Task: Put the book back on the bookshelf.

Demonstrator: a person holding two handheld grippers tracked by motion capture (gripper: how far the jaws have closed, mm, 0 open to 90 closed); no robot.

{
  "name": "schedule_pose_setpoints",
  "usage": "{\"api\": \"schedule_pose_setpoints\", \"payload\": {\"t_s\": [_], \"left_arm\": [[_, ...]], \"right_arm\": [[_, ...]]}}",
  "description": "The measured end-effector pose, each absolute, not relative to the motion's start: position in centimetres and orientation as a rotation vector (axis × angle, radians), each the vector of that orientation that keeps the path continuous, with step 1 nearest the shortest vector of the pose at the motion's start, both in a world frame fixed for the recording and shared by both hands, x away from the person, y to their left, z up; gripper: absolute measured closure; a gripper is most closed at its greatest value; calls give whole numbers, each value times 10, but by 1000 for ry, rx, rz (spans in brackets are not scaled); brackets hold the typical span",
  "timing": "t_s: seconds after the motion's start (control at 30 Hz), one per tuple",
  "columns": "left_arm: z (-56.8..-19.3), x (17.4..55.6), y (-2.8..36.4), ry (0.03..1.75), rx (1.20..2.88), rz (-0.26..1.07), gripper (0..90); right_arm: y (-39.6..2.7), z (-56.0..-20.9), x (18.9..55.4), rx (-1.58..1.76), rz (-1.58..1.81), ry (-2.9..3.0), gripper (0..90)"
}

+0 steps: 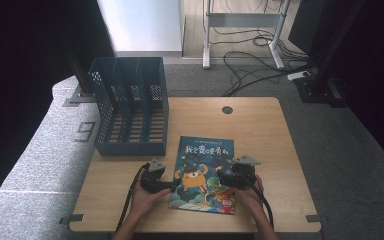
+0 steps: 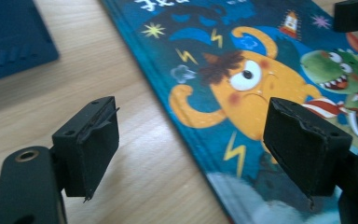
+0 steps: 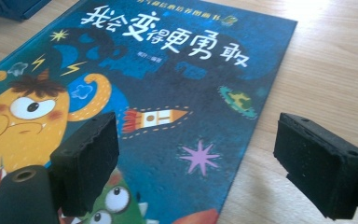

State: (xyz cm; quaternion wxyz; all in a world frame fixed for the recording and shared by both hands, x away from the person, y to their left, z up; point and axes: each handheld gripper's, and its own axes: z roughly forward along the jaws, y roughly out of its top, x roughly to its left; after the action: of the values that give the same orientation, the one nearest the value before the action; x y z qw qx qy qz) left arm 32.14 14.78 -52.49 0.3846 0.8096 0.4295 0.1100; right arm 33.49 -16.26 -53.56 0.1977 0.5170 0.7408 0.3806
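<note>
Near the front edge of the table, a picture book lies flat, cover up, right of the blue file rack. Left gripper straddles the book's left edge, jaws apart, clamping nothing. Right gripper straddles the book's right edge, jaws likewise apart and empty.

blue picture book, slotted blue rack

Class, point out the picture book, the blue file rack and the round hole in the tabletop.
picture book (image 1: 206,172), high view, middle of its cover
blue file rack (image 1: 130,147), high view, front wall
round hole (image 1: 227,109), high view, its centre
</note>
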Motion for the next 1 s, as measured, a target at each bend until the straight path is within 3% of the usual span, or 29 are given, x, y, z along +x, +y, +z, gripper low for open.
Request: {"api": "schedule_pose_setpoints", "payload": {"t_s": [1.0], "left_arm": [[-543,315,121,1065,2139,250,177]], "right_arm": [[-158,-549,339,1491,1025,2119,128]]}}
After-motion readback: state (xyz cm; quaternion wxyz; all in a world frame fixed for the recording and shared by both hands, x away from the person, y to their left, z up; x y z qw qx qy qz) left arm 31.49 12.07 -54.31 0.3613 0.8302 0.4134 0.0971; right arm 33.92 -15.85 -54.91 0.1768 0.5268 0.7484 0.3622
